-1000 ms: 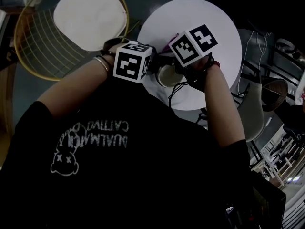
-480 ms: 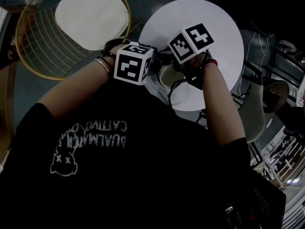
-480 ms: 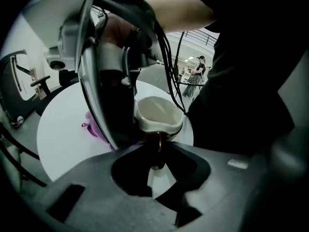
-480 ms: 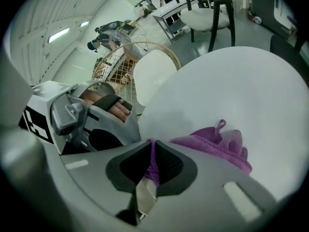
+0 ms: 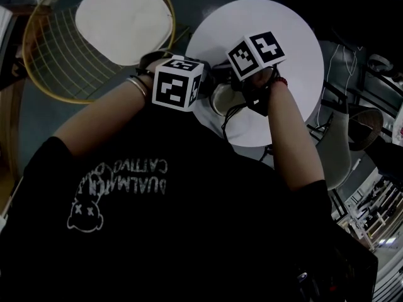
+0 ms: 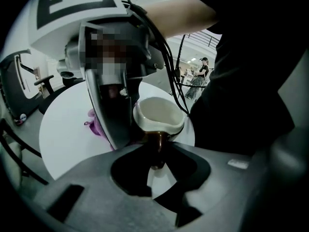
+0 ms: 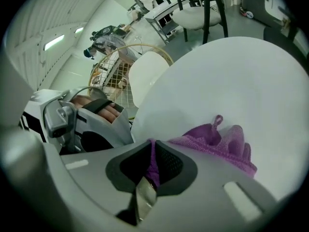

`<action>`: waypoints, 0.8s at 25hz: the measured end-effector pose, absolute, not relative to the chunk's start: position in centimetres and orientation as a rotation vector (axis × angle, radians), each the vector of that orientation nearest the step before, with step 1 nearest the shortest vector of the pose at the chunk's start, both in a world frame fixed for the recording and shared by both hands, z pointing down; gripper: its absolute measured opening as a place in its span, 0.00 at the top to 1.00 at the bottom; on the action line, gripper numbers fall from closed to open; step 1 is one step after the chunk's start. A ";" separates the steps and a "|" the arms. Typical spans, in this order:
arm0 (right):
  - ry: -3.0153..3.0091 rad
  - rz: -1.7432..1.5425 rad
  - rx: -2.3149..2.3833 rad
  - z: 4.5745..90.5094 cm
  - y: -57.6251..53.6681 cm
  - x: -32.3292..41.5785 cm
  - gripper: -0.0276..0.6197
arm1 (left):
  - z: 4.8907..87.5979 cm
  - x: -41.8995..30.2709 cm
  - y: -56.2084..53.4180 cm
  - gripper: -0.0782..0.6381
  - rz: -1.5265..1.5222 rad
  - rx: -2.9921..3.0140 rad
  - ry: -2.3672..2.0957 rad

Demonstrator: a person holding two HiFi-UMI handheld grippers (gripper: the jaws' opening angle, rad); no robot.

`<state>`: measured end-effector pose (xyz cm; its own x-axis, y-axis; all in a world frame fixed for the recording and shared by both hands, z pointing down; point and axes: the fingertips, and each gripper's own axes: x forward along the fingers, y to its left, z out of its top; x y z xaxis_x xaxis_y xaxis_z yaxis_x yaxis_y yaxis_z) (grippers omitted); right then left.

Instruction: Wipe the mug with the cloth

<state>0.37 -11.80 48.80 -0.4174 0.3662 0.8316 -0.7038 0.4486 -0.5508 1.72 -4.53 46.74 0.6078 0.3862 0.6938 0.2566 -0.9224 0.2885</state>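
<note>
Left gripper (image 6: 155, 151) clamps the mug (image 6: 159, 115) handle, right gripper (image 7: 153, 151) pinches the cloth (image 7: 217, 139); wire chair (image 5: 44, 55) beside the white table (image 5: 296, 49).

The head view is looking steeply down from high up onto the round white table (image 5: 296, 49). The left gripper view is looking from very close at the mug (image 6: 159, 115), and the right gripper view is looking over the cloth (image 7: 222, 141) across the table. All three are sharing that table.
</note>
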 end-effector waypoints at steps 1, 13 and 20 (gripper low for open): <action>-1.611 1.235 0.313 48.8 -11.9 0.4 0.91 | 46.8 1.7 -4.5 0.78 1.211 2.671 0.535; -1.712 1.330 0.445 48.3 -12.5 1.2 0.91 | 46.9 1.7 -4.5 0.77 1.219 2.678 0.451; -1.739 1.355 0.523 48.1 -12.6 1.8 0.91 | 47.0 1.6 -4.8 0.75 1.225 2.667 0.400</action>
